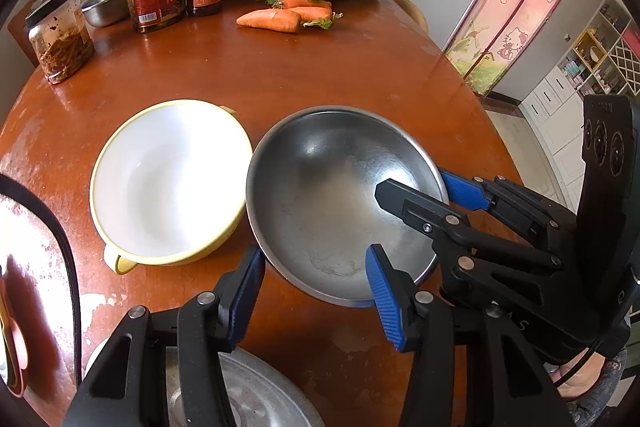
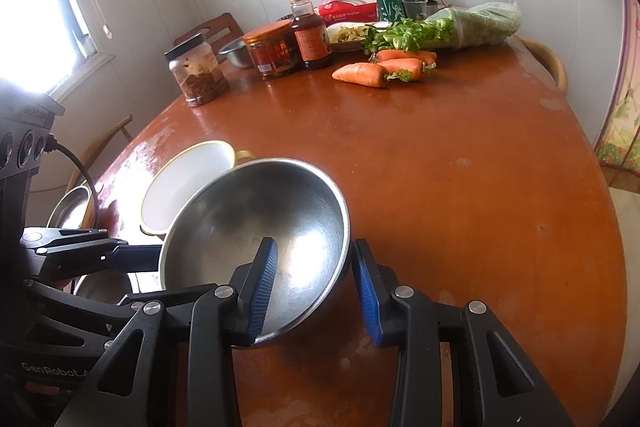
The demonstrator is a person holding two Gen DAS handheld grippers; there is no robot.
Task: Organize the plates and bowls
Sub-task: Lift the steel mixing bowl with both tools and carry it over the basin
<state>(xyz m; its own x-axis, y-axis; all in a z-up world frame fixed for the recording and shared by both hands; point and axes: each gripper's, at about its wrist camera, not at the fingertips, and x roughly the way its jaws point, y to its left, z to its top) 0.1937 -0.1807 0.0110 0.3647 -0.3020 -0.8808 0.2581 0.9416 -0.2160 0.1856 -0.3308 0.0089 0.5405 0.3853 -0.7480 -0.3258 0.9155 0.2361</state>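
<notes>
My right tool [image 2: 314, 279] is clenched on the steel bowl's [image 2: 256, 227] near rim. My left tool [image 1: 316, 287] straddles its other edge, pads released. The bowl is on the worktop [image 2: 460, 187], touching the white bowl [image 1: 168, 179].
</notes>
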